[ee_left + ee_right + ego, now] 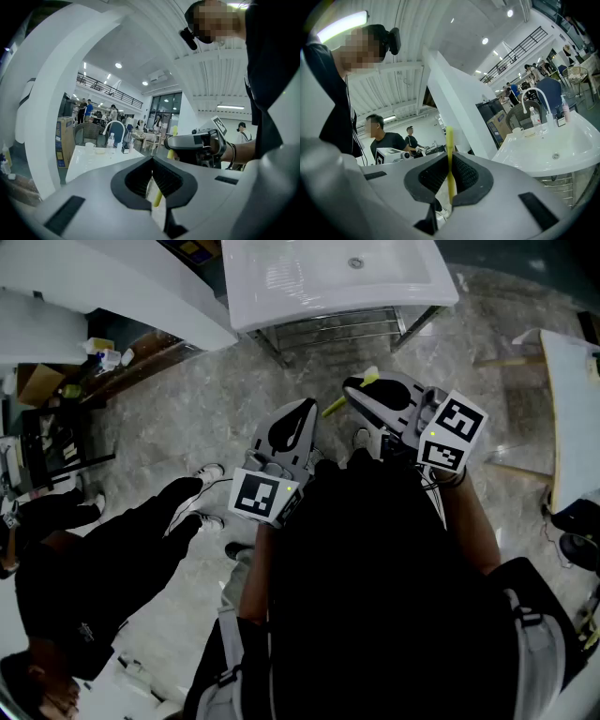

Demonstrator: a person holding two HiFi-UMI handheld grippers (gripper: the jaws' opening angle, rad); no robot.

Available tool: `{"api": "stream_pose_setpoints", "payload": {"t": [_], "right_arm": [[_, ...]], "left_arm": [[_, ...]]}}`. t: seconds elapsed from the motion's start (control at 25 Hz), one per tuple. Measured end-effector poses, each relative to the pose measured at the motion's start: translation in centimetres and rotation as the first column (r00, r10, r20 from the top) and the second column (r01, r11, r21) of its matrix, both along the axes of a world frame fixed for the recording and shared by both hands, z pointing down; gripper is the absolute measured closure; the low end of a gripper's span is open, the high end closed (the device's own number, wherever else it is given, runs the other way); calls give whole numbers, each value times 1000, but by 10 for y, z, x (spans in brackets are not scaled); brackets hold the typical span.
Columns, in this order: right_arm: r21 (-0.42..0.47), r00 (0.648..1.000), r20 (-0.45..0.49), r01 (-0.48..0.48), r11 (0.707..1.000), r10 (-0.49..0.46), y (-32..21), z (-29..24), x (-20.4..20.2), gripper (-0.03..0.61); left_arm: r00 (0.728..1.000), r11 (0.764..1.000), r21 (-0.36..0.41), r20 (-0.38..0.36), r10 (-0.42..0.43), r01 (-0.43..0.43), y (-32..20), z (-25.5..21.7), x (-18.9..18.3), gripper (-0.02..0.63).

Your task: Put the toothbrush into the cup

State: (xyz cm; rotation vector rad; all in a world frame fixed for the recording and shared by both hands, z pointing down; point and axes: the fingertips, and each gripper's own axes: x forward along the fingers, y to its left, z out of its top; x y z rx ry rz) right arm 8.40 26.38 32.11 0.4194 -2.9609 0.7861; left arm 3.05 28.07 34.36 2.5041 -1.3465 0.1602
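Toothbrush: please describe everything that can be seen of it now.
The toothbrush is a thin, pale yellow stick that looks like plastic. It stands upright, clamped between the closed jaws of the right gripper, and sticks out above and below them. Only the pads touch it. Its bristles cannot be made out.

Left gripper (302, 413) pointing 1 o'clock in head view, jaws pressed together, empty. Right gripper (356, 390) at its 2 o'clock, pointing 10 o'clock, jaws clamped on toothbrush (449, 140). Both tips near, apart.
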Motion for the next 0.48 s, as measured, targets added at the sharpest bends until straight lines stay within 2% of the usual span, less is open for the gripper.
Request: {"api": "stream_pose_setpoints", "payload": {"t": [0.36,0.48], "right_arm": [[40,999,-49,14,999,-12,13,3,5,548],[42,998,-57,21,999,-19,20,6,9,548]], "left_arm": [[1000,1000,11,-9,17,-17,10,4,13,604],[1000,1000,-6,-13,7,-7,13,7,18,604]]}}
